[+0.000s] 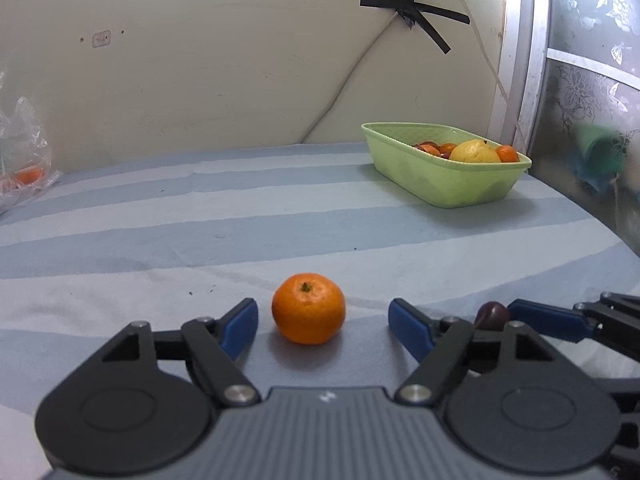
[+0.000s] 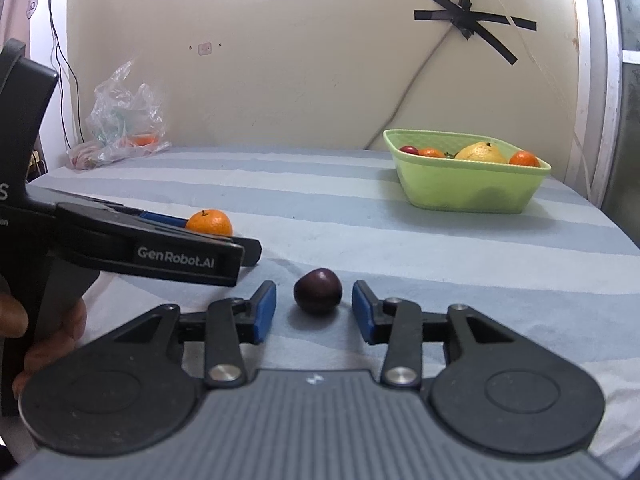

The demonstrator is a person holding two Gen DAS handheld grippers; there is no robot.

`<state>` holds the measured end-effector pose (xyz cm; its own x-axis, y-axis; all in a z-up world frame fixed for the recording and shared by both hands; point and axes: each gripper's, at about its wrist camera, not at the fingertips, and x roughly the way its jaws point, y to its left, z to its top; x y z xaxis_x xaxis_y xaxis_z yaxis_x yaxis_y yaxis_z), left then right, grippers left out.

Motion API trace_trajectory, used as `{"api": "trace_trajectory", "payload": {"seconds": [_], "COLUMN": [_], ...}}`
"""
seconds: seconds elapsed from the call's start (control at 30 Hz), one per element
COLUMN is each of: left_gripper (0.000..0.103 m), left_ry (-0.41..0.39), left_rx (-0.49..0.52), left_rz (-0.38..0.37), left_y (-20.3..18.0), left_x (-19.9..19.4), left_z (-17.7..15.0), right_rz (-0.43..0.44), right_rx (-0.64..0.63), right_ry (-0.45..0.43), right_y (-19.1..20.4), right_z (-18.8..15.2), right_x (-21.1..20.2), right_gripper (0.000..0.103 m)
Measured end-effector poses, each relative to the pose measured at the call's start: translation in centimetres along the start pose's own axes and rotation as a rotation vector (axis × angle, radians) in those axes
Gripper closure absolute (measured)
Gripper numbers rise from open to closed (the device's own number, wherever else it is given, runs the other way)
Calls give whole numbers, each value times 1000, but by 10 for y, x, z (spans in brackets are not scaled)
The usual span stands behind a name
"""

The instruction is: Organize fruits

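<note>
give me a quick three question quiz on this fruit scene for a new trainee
1. True or false: the left gripper is clamped on the orange.
2. Which fruit lies between the fingers of the right gripper? A) a lemon B) a dark plum C) a banana
3. Fill in: the sorted fruit sits in a green ____ at the back right of the striped cloth.

Key
1. False: its jaws stand apart from the orange on both sides.
2. B: the plum rests on the cloth, with a gap to each pad.
3. basket
</note>
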<state>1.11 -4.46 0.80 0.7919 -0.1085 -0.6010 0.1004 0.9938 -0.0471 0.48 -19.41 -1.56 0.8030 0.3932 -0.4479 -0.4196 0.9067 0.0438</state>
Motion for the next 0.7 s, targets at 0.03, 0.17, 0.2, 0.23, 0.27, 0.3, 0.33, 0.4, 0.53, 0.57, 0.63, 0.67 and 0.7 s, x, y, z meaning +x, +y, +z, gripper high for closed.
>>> {"api": "trace_trajectory", "payload": {"seconds": [0.03, 0.17, 0.2, 0.23, 0.27, 0.3, 0.33, 0.4, 0.53, 0.57, 0.63, 0.67, 0.7], "left_gripper": [28, 26, 26, 26, 26, 26, 26, 25, 12, 6, 4, 3, 3], "left_ry": [0, -2, -3, -3, -3, -4, -4, -4, -1, 1, 5, 5, 4], "left_rx": [1, -11, -15, -18, -18, -19, -19, -22, -35, -43, -68, -77, -79], "left_rz": [4, 2, 0, -1, -1, -1, -1, -5, -16, -13, -19, -24, -28], "left_y": [-1, 2, 2, 3, 4, 4, 4, 5, 9, 10, 14, 15, 16], "left_x": [0, -1, -1, -1, -1, -1, -1, -2, -2, -2, -2, -2, -2], "left_z": [0, -1, -1, -1, -1, -1, -1, -1, 0, 0, 1, 1, 1], "right_rz": [-1, -1, 0, 0, 0, 1, 2, 2, 8, 10, 14, 17, 19], "right_rx": [-1, 0, -1, -1, -2, -2, -2, -1, 3, 5, 9, 11, 14], "right_ry": [-3, -18, -19, -20, -21, -22, -22, -22, -19, -18, -16, -18, -19], "right_y": [0, -1, -1, -1, -2, -2, -2, -2, -3, -3, -4, -4, -5], "right_z": [0, -1, 0, 0, 0, 0, 0, 0, 1, 1, 1, 1, 2], "right_x": [0, -3, -3, -3, -3, -3, -3, -3, -3, -2, -2, -2, -2], "right_gripper": [55, 52, 52, 52, 52, 52, 52, 51, 50, 50, 44, 43, 43]}}
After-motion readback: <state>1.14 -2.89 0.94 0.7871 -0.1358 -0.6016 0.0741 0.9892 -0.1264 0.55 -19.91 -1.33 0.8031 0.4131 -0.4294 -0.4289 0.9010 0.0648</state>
